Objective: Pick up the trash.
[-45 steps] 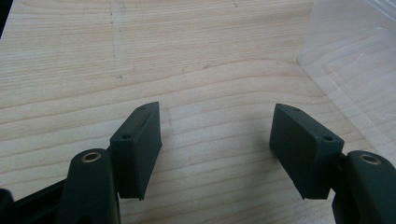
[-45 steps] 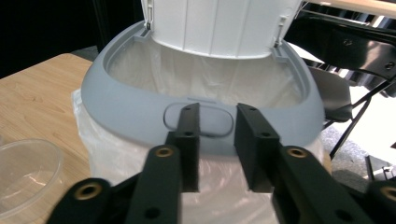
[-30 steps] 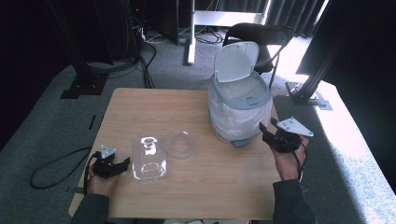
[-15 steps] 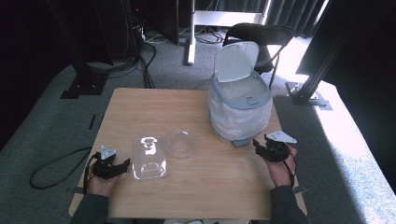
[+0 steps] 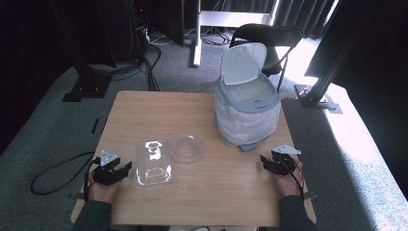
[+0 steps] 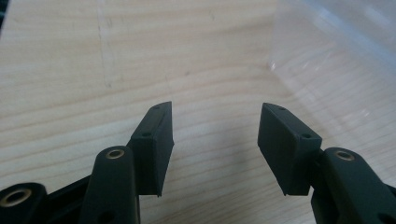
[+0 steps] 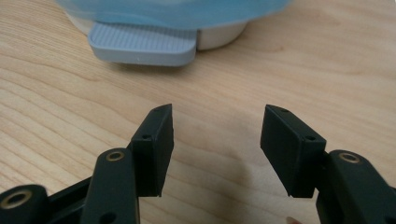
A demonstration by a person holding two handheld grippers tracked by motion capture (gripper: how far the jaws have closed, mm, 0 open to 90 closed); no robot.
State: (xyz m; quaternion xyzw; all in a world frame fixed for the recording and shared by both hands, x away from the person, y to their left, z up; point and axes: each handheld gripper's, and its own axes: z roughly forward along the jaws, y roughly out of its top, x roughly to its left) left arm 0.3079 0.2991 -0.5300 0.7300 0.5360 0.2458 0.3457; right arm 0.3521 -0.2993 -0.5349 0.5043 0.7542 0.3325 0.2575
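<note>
A clear rectangular plastic container (image 5: 153, 162) lies on the wooden table (image 5: 159, 113), with a clear round bowl (image 5: 186, 147) just right of it. My left gripper (image 5: 124, 168) rests on the table just left of the container, open and empty; in the left gripper view (image 6: 215, 135) the container's edge (image 6: 327, 51) shows at the upper right. A pedal bin (image 5: 246, 108) lined with a white bag stands at the back right, lid up. My right gripper (image 5: 264, 161) rests on the table in front of it, open and empty, facing the grey pedal (image 7: 142, 44) in the right gripper view (image 7: 217, 135).
A black folding chair (image 5: 269, 38) stands behind the bin. Dark stands and cables lie on the grey floor (image 5: 57, 120) around the table. A cable (image 5: 53, 175) trails off the left gripper over the table's left edge.
My right gripper has come down from beside the bin to rest on the table in front of it. The left gripper and the containers have stayed put.
</note>
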